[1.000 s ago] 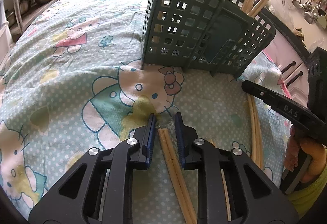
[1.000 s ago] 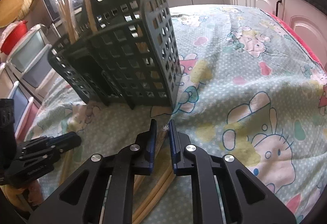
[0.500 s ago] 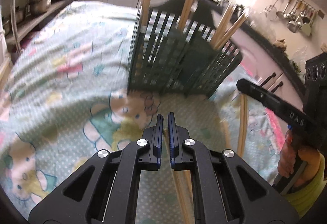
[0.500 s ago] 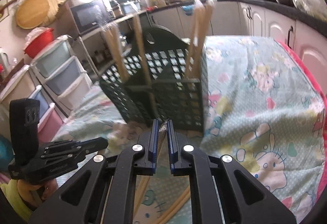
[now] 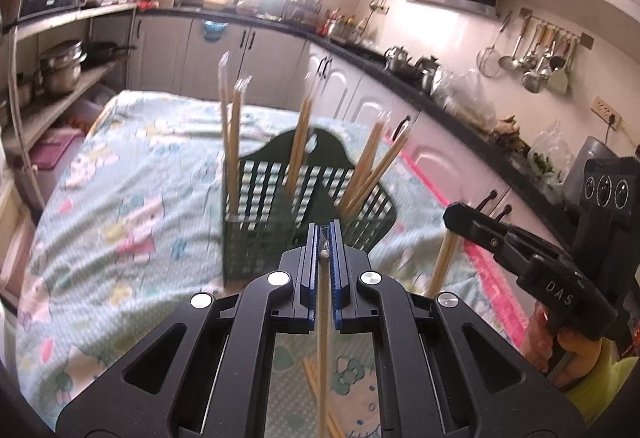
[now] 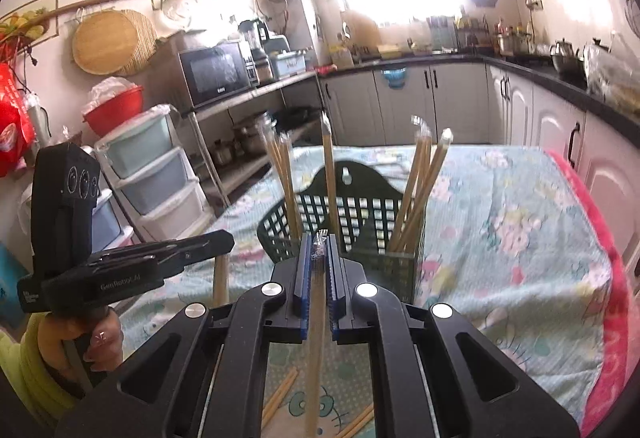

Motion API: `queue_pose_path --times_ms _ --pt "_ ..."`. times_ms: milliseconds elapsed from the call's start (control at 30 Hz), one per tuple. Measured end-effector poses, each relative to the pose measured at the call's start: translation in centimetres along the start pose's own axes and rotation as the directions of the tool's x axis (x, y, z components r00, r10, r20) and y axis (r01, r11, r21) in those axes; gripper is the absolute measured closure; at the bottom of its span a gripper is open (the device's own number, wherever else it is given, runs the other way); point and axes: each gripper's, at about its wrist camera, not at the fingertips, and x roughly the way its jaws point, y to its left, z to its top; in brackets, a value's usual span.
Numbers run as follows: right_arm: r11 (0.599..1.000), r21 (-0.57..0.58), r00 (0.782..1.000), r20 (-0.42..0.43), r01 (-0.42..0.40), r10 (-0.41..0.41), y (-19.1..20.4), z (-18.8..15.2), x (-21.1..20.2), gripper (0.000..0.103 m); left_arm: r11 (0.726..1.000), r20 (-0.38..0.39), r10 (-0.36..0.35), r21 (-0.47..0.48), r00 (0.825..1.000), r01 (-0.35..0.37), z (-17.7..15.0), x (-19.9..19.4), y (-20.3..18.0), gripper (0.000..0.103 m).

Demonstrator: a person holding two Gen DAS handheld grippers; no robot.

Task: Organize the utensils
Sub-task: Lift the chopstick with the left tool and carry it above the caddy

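Starting at the left, the left gripper (image 5: 325, 238) has its jaws pinched tight on a wrapped pair of chopsticks (image 5: 322, 338), gripped near the top end so that the long shaft hangs down between the arms toward the tablecloth (image 5: 120, 198); the shiny tip of the wrapper just shows above the pads. Ahead of it stands the dark green utensil basket (image 5: 256, 242), upright on the cloth, with about 7 wrapped pairs already standing in its compartments, some straight and some leaning to the right. More loose pairs (image 5: 310, 374) lie on the cloth below the gripper. Further right, the right gripper (image 6: 319, 250) is likewise clamped on its own wrapped pair (image 6: 316, 338), again near the upper end, with crinkled film poking out above the pads and the shaft hanging down. In that view the basket (image 6: 384, 262) sits just beyond the fingertips. These sticks are likely light and stiff, but the plastic sleeve probably makes them slippery, and a pinch at 1 end lets the long free part swing. A hold nearer the middle would steady them; as gripped now, each should be lowered slowly, bottom tip first, into an open compartment.
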Motion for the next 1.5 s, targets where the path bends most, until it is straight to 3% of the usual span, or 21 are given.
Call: queue_pose_path --times_ms 400,900,1300,1500 --pt "0.999 -0.050 0.993 0.118 0.010 -0.004 0.9 3.4 -3.0 0.096 0.996 0.107 -0.046 0.076 0.993 0.038 4.5 -2.2 -3.2 0.100" --pt "0.995 -0.088 0.964 0.266 0.040 -0.015 1.0 8.8 -5.5 0.096 0.990 0.213 -0.059 0.139 0.975 0.029 10.4 -3.8 -5.4 0.101" --pt "0.993 -0.098 0.937 0.349 0.065 -0.027 0.6 12.2 -5.4 0.096 0.992 0.311 0.011 0.115 0.950 -0.049 14.1 -5.2 -4.1 0.101" --pt "0.995 -0.079 0.934 0.356 0.063 -0.031 -0.1 12.8 -4.1 0.096 0.991 0.325 0.063 0.093 0.944 -0.098 14.6 -4.7 -2.6 0.101"
